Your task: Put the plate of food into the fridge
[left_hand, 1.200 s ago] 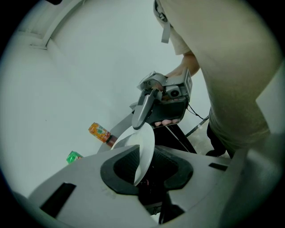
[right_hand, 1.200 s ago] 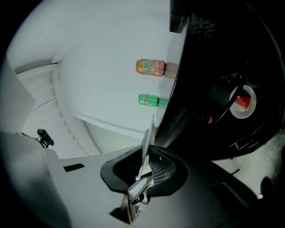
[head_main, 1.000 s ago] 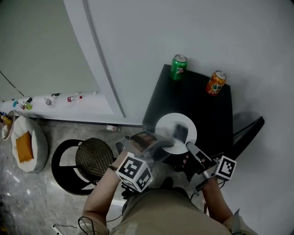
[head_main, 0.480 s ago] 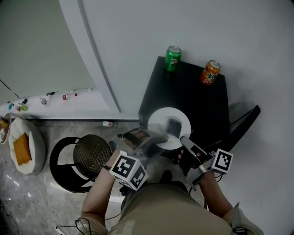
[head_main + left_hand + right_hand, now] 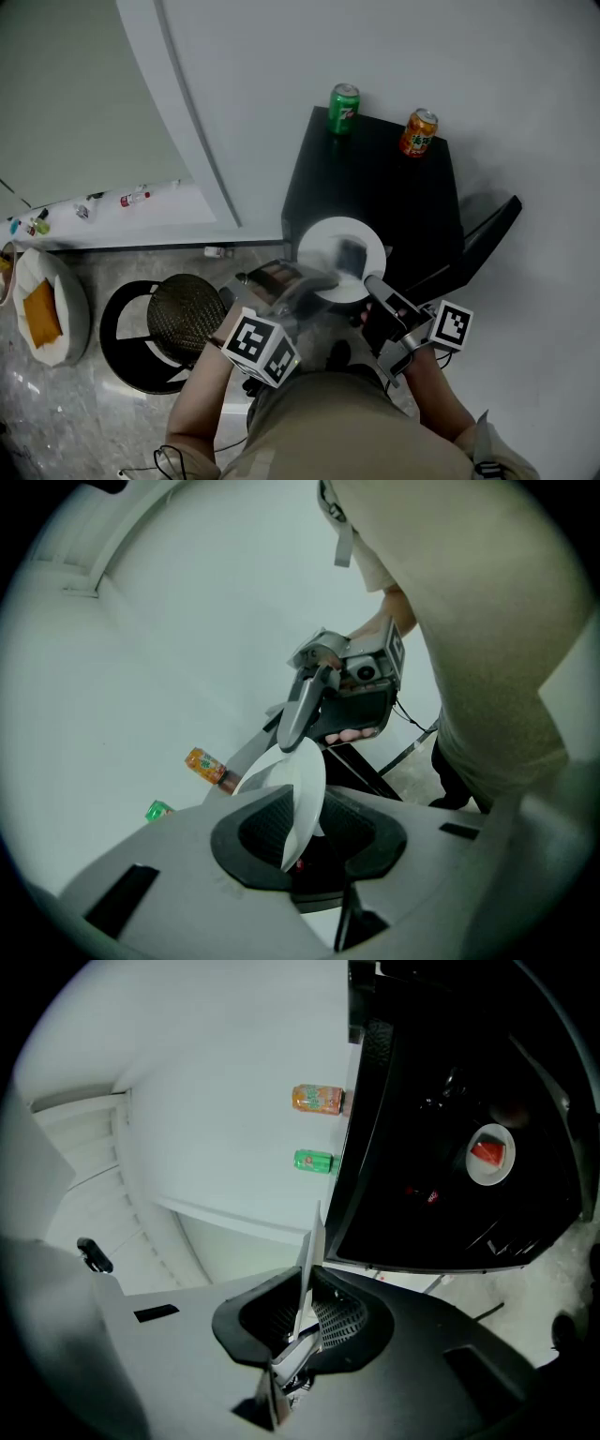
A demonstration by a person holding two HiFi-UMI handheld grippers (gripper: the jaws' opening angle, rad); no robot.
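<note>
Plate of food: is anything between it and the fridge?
Nothing visible does. The plate, held by the left tongs and right tongs, hangs at the fridge front; its door stands open to the right. The green can and orange can sit on top.

— What are you wearing?
— A plain khaki shirt [image 5: 347, 427] with short sleeves, and dark trousers [image 5: 457, 772].
— And the tools?
— My left gripper [image 5: 323, 279] has a pale grey shell. My right gripper [image 5: 373, 283] is darker, mostly black. Each carries a white cube printed with black square markers: the left cube [image 5: 262, 349] and the right cube [image 5: 454, 325].
— Up close?
— My left one is smooth grey moulding around black ribbed pads [image 5: 265, 825], with small dark rectangular slots in the shell. My right one has a fine mesh pad [image 5: 339, 1321], and a thin black cable [image 5: 411, 720] comes off its body.
</note>
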